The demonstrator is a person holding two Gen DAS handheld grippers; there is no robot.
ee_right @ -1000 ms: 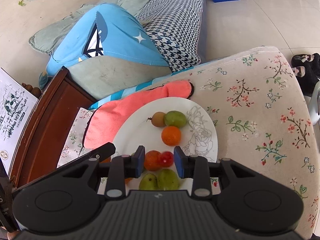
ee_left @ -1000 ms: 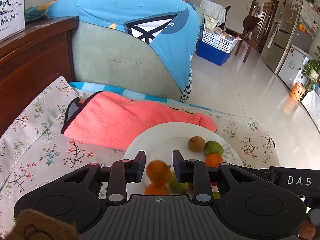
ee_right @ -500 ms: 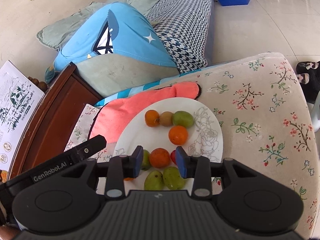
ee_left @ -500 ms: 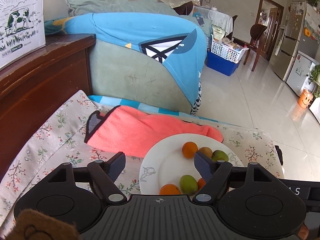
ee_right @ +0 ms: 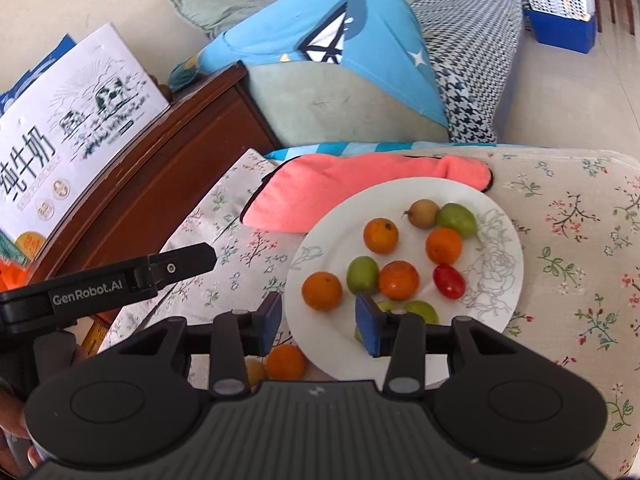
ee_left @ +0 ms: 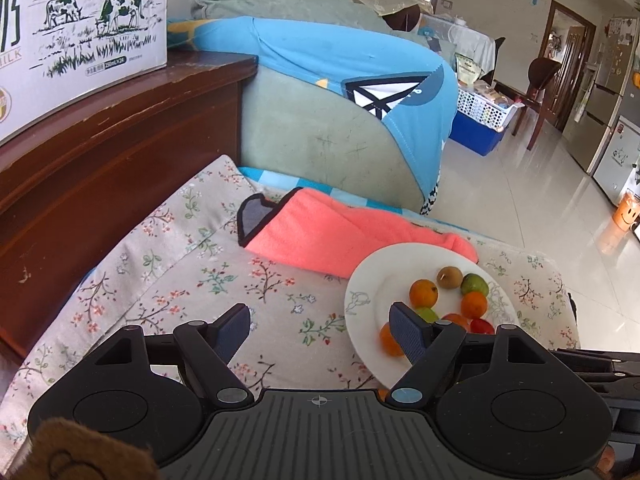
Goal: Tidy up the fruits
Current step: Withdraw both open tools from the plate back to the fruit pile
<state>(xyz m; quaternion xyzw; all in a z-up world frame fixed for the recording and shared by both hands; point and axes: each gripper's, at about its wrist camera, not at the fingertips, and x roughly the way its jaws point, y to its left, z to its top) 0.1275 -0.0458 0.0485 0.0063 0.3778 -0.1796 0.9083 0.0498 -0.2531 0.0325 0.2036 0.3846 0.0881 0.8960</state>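
Note:
A white plate (ee_right: 332,240) on the floral cloth holds several small fruits. Among them are oranges (ee_right: 380,235), green fruits (ee_right: 362,274), a brown one (ee_right: 421,213) and a red tomato (ee_right: 449,281). My right gripper (ee_right: 320,320) hovers over the plate's near rim. Its jaws are opening and nothing is pressed between them; an orange (ee_right: 322,291) lies just past the tips. My left gripper (ee_left: 320,330) stands wide open over bare cloth, left of the plate (ee_left: 372,280). Two more oranges (ee_right: 286,362) lie on the cloth off the plate.
A pink towel (ee_left: 344,236) lies behind the plate. A dark wooden cabinet (ee_left: 100,152) with a milk carton box (ee_left: 80,28) borders the left. A sofa draped in blue cloth (ee_left: 360,80) stands beyond. The cushion's edge drops to tiled floor (ee_left: 540,208) on the right.
The left gripper let go of an orange, which now lies on the plate, opened wide and drew back to the left. The right gripper's jaws widened and pulled back from the fruit between them.

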